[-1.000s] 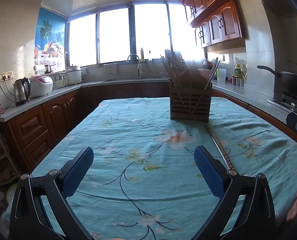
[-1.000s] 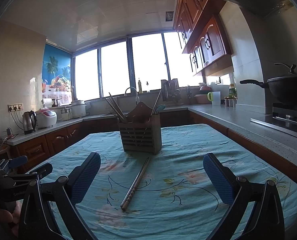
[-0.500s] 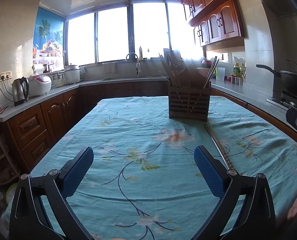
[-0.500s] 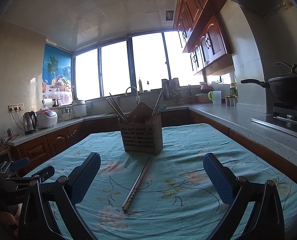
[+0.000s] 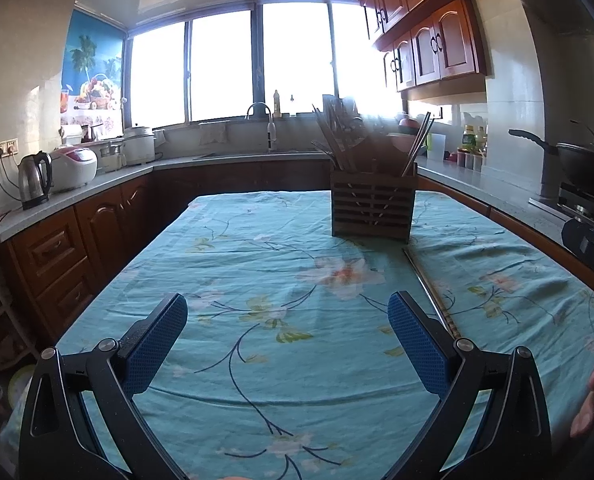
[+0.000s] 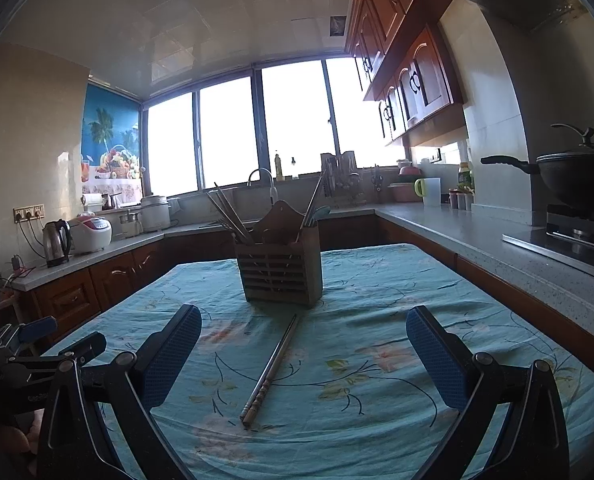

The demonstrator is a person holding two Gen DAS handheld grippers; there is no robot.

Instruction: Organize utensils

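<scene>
A pair of metal chopsticks [image 6: 272, 364] lies side by side on the teal flowered tablecloth [image 6: 377, 304], in front of a slatted wooden utensil holder [image 6: 279, 272] that has several chopsticks and a spoon in it. My right gripper [image 6: 303, 344] is open and empty, low over the cloth, with the chopsticks between its fingers but farther ahead. In the left wrist view the chopsticks [image 5: 431, 292] lie just right of my open, empty left gripper [image 5: 287, 330], and the holder [image 5: 373, 206] stands beyond. The left gripper also shows at the right wrist view's left edge [image 6: 37, 344].
The table stands in a U-shaped kitchen. A counter with a kettle [image 5: 35, 180] and rice cooker [image 5: 75, 168] runs along the left. A counter with a stove and wok [image 6: 577, 176] runs along the right. A sink and tap [image 5: 271, 128] are under the window.
Both views have shifted slightly. The right gripper has come a little lower toward the chopsticks. Nothing on the table has moved.
</scene>
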